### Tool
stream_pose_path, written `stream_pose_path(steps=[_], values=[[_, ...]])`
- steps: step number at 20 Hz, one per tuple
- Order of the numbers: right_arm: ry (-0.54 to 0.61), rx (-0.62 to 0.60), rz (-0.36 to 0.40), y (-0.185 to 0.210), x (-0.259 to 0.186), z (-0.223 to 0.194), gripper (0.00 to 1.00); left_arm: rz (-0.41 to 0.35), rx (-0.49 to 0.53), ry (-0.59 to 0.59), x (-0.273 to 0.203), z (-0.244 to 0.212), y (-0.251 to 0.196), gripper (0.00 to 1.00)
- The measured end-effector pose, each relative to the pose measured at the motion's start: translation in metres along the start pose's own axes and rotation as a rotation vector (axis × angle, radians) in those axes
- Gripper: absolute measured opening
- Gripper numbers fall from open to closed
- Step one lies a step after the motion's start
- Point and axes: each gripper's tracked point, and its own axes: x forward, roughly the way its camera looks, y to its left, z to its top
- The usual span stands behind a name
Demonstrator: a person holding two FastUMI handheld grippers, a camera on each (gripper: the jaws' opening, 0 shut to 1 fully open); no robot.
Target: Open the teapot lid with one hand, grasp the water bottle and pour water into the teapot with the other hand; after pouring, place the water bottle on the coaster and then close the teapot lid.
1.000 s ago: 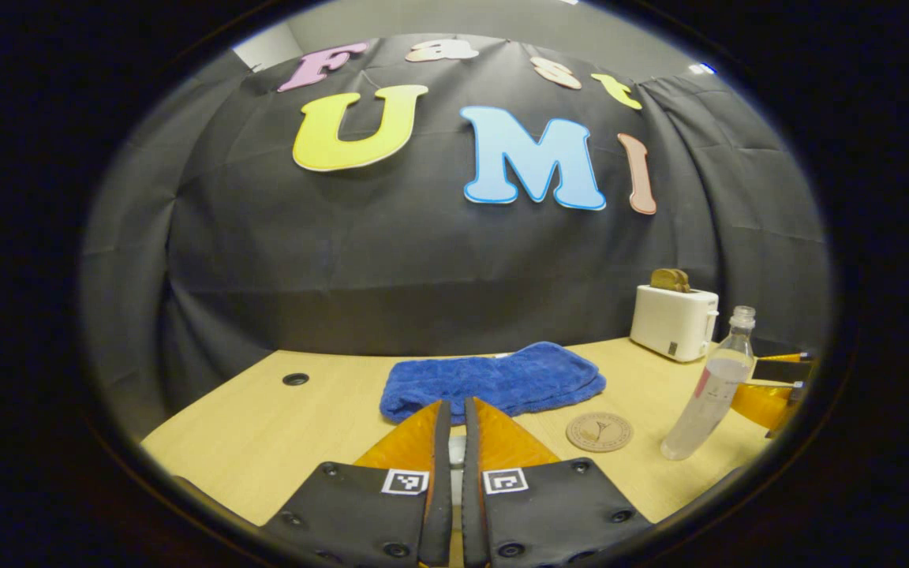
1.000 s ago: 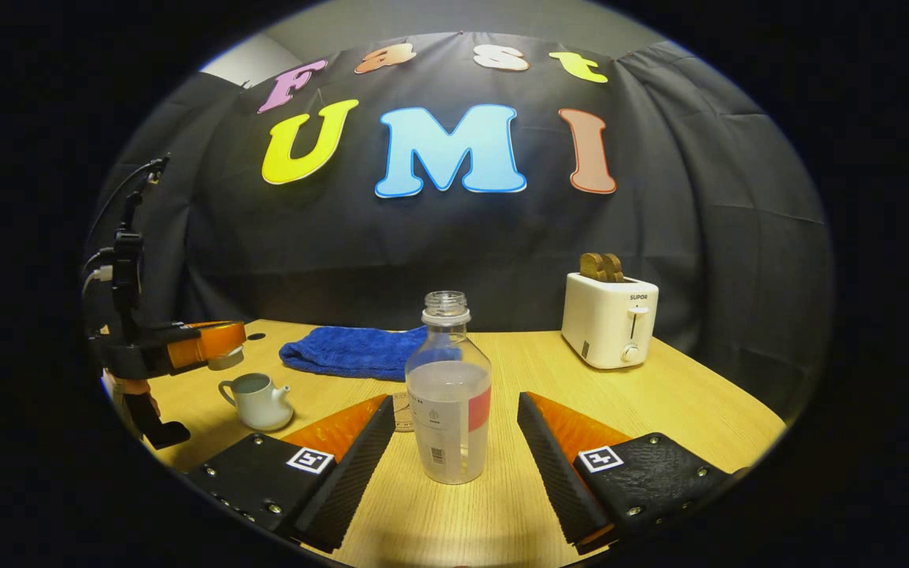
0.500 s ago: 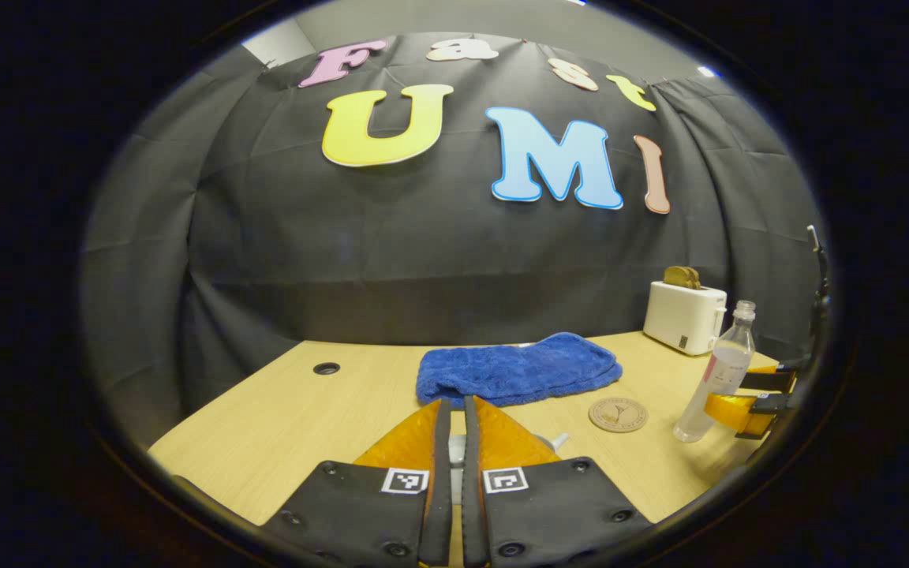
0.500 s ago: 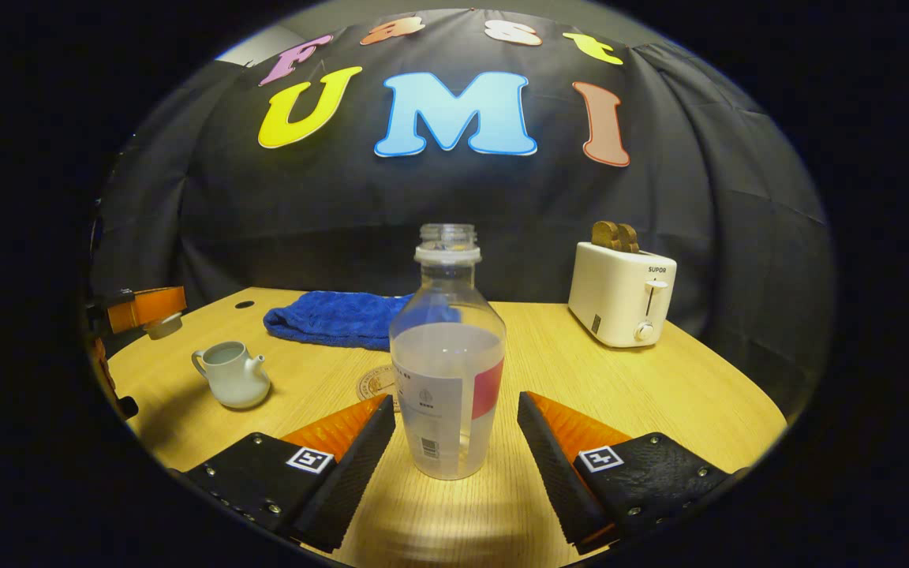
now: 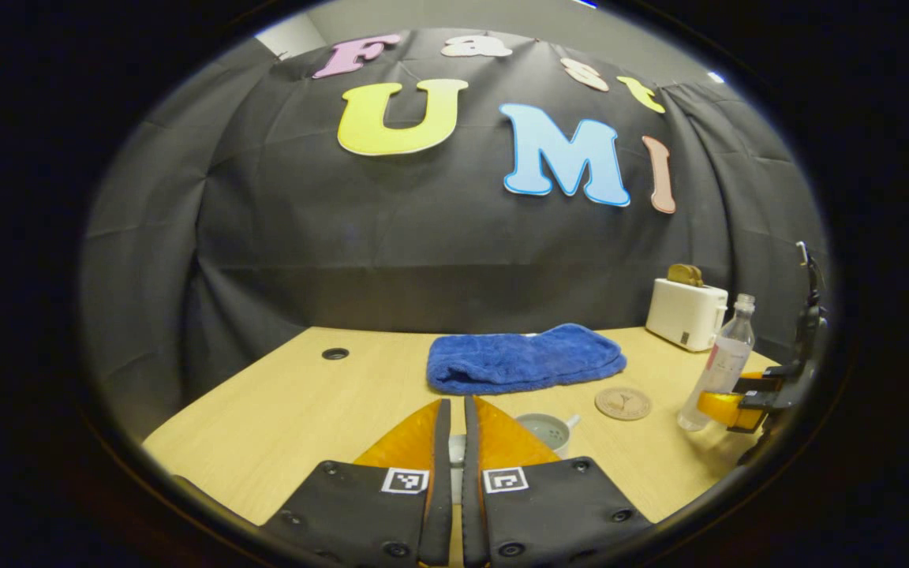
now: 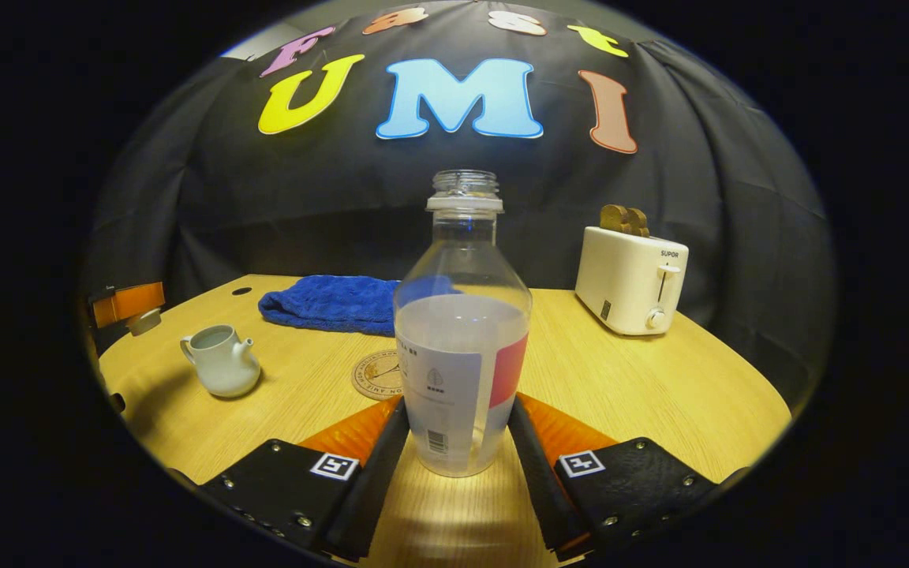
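- In the right gripper view, the right gripper [image 6: 458,442] has its fingers clamped on the lower body of the water bottle [image 6: 461,339], one finger against each side.
- The bottle stands upright on the desk [image 6: 660,394], uncapped and roughly half full of water.
- At 10 o'clock from the bottle sits the white teapot [image 6: 220,360], its top open, spout turned toward the bottle.
- The round coaster [image 6: 376,375] lies just behind the bottle at 11 o'clock, partly hidden by it.
- The left gripper [image 6: 127,304] hangs above the desk at 9 o'clock, fingers closed on the small pale teapot lid [image 6: 144,322], clear of the pot.
- In the left gripper view, the left gripper's fingers sit nearly together, a sliver of the lid pinched between them; the open teapot shows just right of them.
- A folded blue towel [image 5: 525,359] lies at 12 o'clock, toward the back of the desk.
- A white toaster [image 6: 632,276] stands at 2 o'clock, holding toast.
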Motion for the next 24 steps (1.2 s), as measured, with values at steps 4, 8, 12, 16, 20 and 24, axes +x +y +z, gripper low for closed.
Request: stream_pose_path(steps=[4, 8, 12, 16, 20, 24], values=[[0.005, -0.038, 0.001, 0.003, -0.001, 0.001, 0.76, -0.006, -0.010, 0.003, -0.002, -0.001, 0.001, 0.12], [-0.012, -0.121, -0.018, 0.007, 0.000, 0.013, 0.76, -0.008, -0.009, 0.001, -0.005, 0.000, 0.004, 0.12], [-0.040, -0.270, -0.050, 0.012, 0.007, 0.035, 0.76, -0.011, -0.020, 0.006, -0.009, -0.004, 0.008, 0.12], [-0.083, -0.465, -0.086, 0.024, 0.016, 0.061, 0.76, -0.005, -0.021, 0.007, -0.015, -0.004, 0.016, 0.12], [-0.123, -0.627, -0.105, 0.040, 0.026, 0.082, 0.75, 0.004, -0.009, 0.014, -0.020, -0.008, 0.025, 0.11], [-0.153, -0.784, -0.120, 0.054, 0.036, 0.093, 0.75, 0.008, -0.023, 0.018, -0.024, -0.012, 0.034, 0.12]])
